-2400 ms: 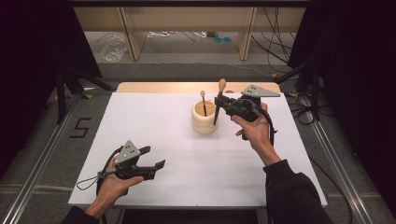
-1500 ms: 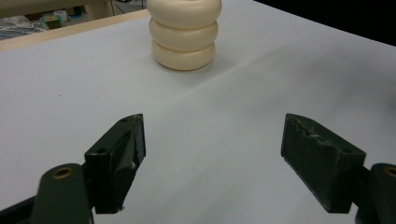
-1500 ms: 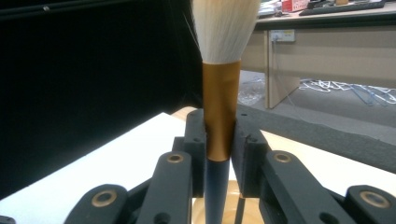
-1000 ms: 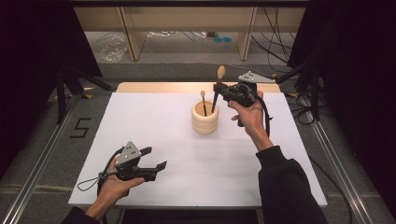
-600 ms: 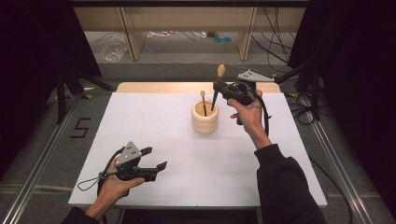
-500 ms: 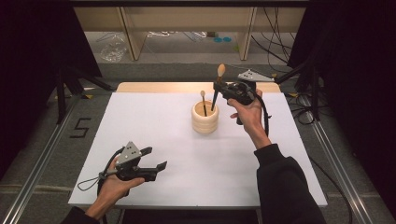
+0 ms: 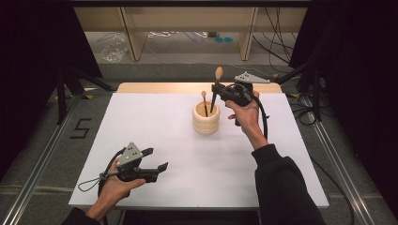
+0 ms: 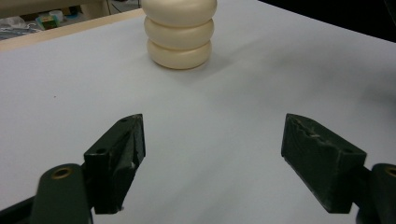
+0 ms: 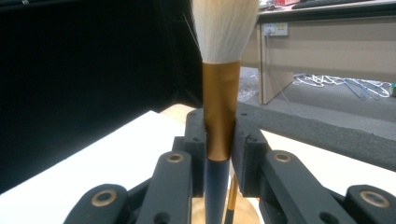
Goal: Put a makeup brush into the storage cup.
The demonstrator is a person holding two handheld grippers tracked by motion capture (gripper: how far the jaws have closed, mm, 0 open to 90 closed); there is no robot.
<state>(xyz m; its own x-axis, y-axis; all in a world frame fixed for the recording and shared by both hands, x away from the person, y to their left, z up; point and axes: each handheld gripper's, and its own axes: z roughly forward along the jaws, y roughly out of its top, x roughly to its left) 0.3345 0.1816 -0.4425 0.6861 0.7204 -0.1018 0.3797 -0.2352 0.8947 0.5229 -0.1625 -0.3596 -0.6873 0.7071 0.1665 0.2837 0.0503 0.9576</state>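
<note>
1. The right claw (image 7: 217,90) is clamped on a makeup brush (image 7: 216,89), its jaws pressing on the brush's gold ferrule just above the dark handle.
2. In the right gripper view the brush stands upright between the jaws, with its pale bristle head (image 9: 225,28) rising above them and the dark handle running down below.
3. From the high view, the brush's lower end reaches into the mouth of a cream ribbed holder (image 7: 206,123) that stands on the white table (image 7: 155,117), toward the far middle of it.
4. A second, smaller brush (image 7: 204,102) already stands in the holder, leaning a little, its pale tip up; the gold-ferruled one is just beside it on the right.
5. The person's right hand (image 7: 246,110) grips the tool from the right of the holder, with the forearm in a dark sleeve and a black cable looping off the back.
6. The left claw (image 7: 157,159) rests low at the near left of the table, well apart from the holder, held by the left hand (image 7: 115,185).
7. Its jaws stand wide apart with bare white tabletop between them; in the left gripper view the holder (image 8: 179,35) sits farther off, ahead of the gap.
</note>
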